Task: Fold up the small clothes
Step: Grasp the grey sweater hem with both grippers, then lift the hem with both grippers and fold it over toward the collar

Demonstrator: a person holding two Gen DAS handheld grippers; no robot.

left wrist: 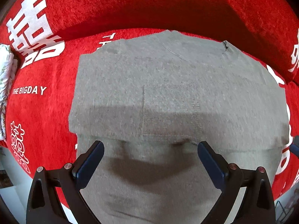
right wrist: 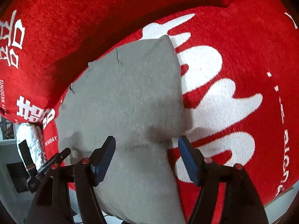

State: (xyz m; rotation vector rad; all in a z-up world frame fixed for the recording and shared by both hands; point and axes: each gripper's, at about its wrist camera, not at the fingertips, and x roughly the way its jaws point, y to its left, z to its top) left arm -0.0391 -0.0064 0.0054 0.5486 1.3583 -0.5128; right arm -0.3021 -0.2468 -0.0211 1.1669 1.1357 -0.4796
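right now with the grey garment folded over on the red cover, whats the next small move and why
Probably lift both grippers clear and reach for the next fold. The grey garment already lies doubled on the red cover, its folded edge just ahead of the left gripper. Both the left and the right gripper have open jaws with nothing pinched, so this fold looks released.

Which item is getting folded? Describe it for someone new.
Find the red cover with white lettering. On it lies the grey garment, partly folded, directly under both open claws. It is the only plain grey thing there; the white quilted cloth sits off the edge.
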